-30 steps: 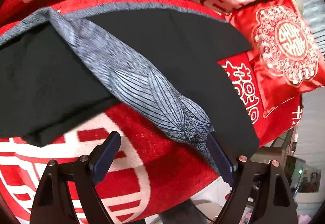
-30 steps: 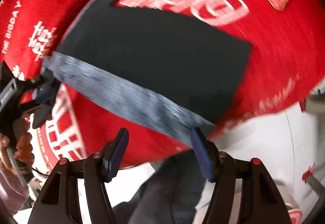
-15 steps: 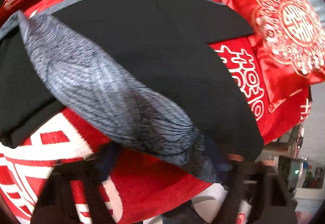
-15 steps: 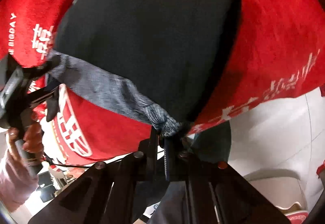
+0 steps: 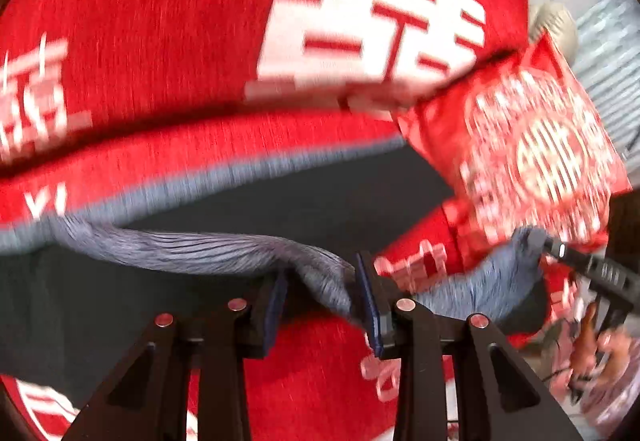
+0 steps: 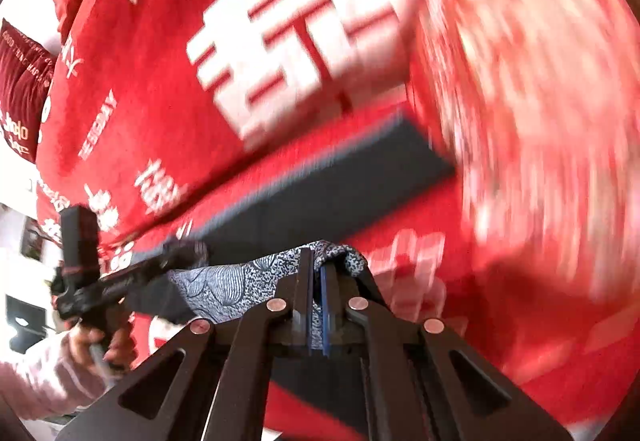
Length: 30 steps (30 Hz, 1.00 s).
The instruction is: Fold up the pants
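Note:
Dark pants (image 5: 320, 197) with a grey patterned waistband (image 5: 208, 251) lie on a red bedspread (image 5: 168, 41). My left gripper (image 5: 322, 305) has its jaws partly closed with the waistband bunched between them. My right gripper (image 6: 316, 305) is shut on the other end of the waistband (image 6: 248, 277), holding it lifted above the dark pants (image 6: 332, 193). The right gripper also shows at the right of the left wrist view (image 5: 548, 245), and the left gripper at the left of the right wrist view (image 6: 188, 253). Both views are motion-blurred.
A red embroidered cushion (image 5: 520, 153) lies at the right of the bed, close to the pants' far corner. The red bedspread (image 6: 160, 89) has large white characters. The bed edge and floor lie below and behind the grippers.
Both grippers closed on the waistband ends and lifted them. They have swung forward over the pants toward the far side of the bed.

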{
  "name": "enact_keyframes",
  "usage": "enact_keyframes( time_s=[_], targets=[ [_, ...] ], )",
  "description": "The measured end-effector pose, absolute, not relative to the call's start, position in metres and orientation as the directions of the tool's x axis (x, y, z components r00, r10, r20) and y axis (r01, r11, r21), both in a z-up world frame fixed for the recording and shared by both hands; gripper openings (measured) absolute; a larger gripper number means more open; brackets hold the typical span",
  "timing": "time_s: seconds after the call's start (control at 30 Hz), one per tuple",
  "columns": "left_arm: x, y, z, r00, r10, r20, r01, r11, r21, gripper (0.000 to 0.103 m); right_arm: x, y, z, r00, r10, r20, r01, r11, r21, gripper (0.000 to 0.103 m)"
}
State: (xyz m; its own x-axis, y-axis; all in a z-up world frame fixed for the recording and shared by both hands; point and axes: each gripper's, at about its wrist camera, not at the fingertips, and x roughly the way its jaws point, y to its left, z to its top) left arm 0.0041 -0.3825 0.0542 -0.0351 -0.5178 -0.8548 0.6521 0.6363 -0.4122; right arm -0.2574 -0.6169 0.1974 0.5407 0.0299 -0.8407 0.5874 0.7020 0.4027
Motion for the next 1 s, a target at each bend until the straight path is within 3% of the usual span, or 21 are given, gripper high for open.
enact_keyframes(
  time_s=[0.07, 0.23, 0.3, 0.33, 0.37, 0.4, 0.57, 0.7, 0.8, 0.83, 0.87, 0.9, 1.0],
  targets=[
    [0.024, -0.391, 0.064, 0.047, -0.51, -0.859, 0.646, 0.671, -0.363, 0.077, -0.221, -0.651, 0.199, 0.519, 0.0, -0.855, 0.575, 0.74, 0.349, 0.003],
    [0.054, -0.383, 0.058, 0.162, -0.452, -0.877, 0.619, 0.739, -0.266, 0.079, -0.151, -0.709, 0.162, 0.39, -0.03, -0.92, 0.587, 0.778, 0.223, 0.009],
    [0.054, -0.38, 0.033, 0.159, -0.369, -0.916, 0.605, 0.769, -0.205, 0.079, -0.129, -0.717, 0.139, 0.267, -0.094, -0.959, 0.596, 0.799, 0.087, 0.035],
    [0.051, -0.376, 0.014, 0.156, -0.315, -0.936, 0.6, 0.783, -0.164, 0.079, -0.124, -0.715, 0.138, 0.253, -0.118, -0.96, 0.587, 0.807, 0.056, 0.063],
    [0.048, -0.371, -0.002, 0.145, -0.268, -0.952, 0.598, 0.791, -0.132, 0.079, -0.12, -0.712, 0.141, 0.268, -0.134, -0.954, 0.578, 0.814, 0.048, 0.076],
    [0.045, -0.367, -0.013, 0.134, -0.237, -0.962, 0.595, 0.796, -0.113, 0.079, -0.119, -0.707, 0.151, 0.312, -0.146, -0.939, 0.57, 0.82, 0.062, 0.076],
    [0.034, -0.343, -0.056, 0.077, -0.152, -0.985, 0.545, 0.834, -0.086, 0.079, -0.159, -0.671, 0.171, 0.413, -0.067, -0.908, 0.585, 0.784, 0.208, 0.076],
    [0.034, -0.341, -0.055, 0.082, -0.151, -0.985, 0.535, 0.841, -0.085, 0.079, -0.202, -0.656, 0.115, 0.252, -0.042, -0.967, 0.723, 0.672, 0.16, 0.073],
    [0.035, -0.341, -0.055, 0.082, -0.156, -0.984, 0.536, 0.84, -0.089, 0.079, -0.215, -0.666, 0.078, 0.206, -0.034, -0.978, 0.814, 0.561, 0.152, 0.064],
    [0.035, -0.34, -0.055, 0.084, -0.157, -0.984, 0.539, 0.838, -0.088, 0.079, -0.214, -0.67, 0.071, 0.224, -0.035, -0.974, 0.827, 0.535, 0.171, 0.051],
    [0.035, -0.34, -0.054, 0.086, -0.158, -0.984, 0.543, 0.836, -0.086, 0.079, -0.211, -0.674, 0.067, 0.24, -0.036, -0.97, 0.828, 0.529, 0.186, 0.015],
    [0.034, -0.34, -0.053, 0.086, -0.158, -0.984, 0.544, 0.835, -0.086, 0.079, -0.205, -0.675, 0.069, 0.236, -0.051, -0.97, 0.822, 0.543, 0.171, 0.008],
    [0.033, -0.339, -0.049, 0.083, -0.16, -0.984, 0.53, 0.843, -0.093, 0.079, -0.186, -0.669, 0.102, 0.327, -0.141, -0.934, 0.739, 0.655, 0.159, 0.008]
  ],
)
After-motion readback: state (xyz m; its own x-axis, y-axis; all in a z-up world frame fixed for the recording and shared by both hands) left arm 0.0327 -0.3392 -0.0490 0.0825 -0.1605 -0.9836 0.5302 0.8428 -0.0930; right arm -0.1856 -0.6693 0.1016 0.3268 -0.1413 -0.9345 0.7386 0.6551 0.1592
